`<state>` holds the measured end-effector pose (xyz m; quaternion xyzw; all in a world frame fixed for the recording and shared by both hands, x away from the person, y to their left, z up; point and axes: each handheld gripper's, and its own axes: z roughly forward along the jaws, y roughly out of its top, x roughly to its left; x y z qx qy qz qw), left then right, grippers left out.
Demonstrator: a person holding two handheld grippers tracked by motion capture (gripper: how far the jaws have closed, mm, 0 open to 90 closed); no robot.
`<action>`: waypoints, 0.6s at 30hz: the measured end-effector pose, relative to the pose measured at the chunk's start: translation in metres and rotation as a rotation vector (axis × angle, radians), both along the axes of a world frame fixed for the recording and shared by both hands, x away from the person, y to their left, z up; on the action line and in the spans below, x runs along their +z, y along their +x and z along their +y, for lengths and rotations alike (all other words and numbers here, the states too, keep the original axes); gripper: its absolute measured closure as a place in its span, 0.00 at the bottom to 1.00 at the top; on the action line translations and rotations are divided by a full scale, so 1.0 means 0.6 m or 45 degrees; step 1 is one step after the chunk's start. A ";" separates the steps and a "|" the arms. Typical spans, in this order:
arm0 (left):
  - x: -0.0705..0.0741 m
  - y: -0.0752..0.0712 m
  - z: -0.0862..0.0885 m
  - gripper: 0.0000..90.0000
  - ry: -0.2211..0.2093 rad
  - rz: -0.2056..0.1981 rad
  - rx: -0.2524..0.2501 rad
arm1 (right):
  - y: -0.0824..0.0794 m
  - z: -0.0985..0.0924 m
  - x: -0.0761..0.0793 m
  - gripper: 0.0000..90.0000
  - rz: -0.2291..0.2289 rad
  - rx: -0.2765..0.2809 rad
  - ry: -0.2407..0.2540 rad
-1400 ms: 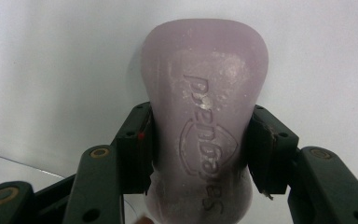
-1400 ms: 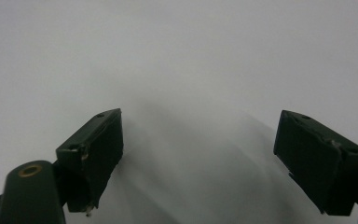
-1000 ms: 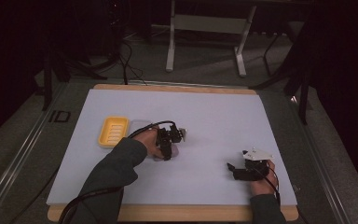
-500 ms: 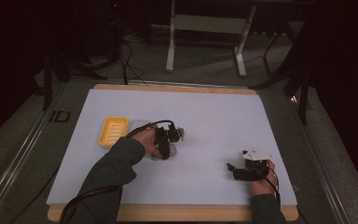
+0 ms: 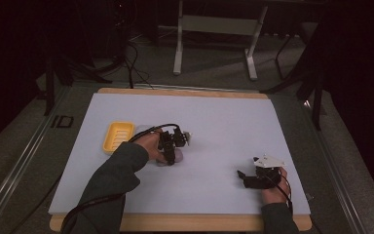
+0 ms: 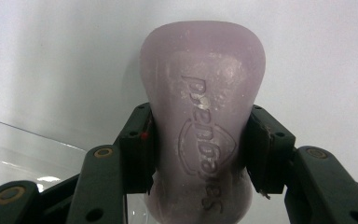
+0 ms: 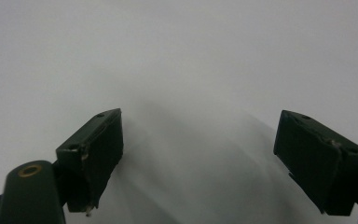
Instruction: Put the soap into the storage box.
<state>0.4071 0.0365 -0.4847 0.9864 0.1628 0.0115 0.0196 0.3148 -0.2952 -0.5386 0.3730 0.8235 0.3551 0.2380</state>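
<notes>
- Covering most of the high view, the table (image 5: 209,122) has a pale, near-white top with a wooden edge showing along its near and far sides.
- Reaching in from the bottom left, the person's sleeved left forearm (image 5: 119,173) stretches toward the middle of the table.
- Sitting left of centre on the table, the yellow soap dish (image 5: 118,136) is ribbed inside and lies just beyond the left hand.
- Held in the left hand, the left gripper (image 5: 171,151) points down at the surface just right of the dish; its cable loops over the hand.
- Resting near the table's right front corner, the right gripper (image 5: 247,178) is held in the right hand, with its grey three-cornered plate on top; it is well apart from the left one.
- Seen in the right gripper view, the right gripper's two black jaws stand wide apart with only bare tabletop between them, so it is released.
- Lying on the table just right of the dish, the purple soap bar (image 6: 203,116) is waisted and stamped with raised lettering; in the left gripper view both pads (image 6: 137,149) press against its narrow middle, so the left gripper is grasping it.
- Showing at the lower left of the left gripper view, a clear glassy edge (image 6: 28,144) lies beside the bar.
</notes>
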 end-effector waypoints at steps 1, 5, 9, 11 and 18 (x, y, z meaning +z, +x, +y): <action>0.000 0.000 0.001 0.56 -0.004 0.002 0.005 | 0.000 0.000 0.000 0.17 0.000 0.000 0.000; 0.006 0.001 0.004 0.56 -0.003 0.010 0.005 | 0.000 0.000 0.000 0.17 0.001 -0.001 0.000; 0.012 0.001 0.009 0.56 -0.003 0.007 0.014 | 0.000 0.000 0.000 0.17 0.001 -0.001 0.000; 0.015 0.002 0.012 0.56 -0.007 0.003 0.026 | 0.000 0.000 0.000 0.17 0.000 -0.001 0.001; 0.024 0.004 0.023 0.56 -0.003 -0.008 0.051 | 0.000 0.000 0.000 0.17 -0.001 -0.002 0.001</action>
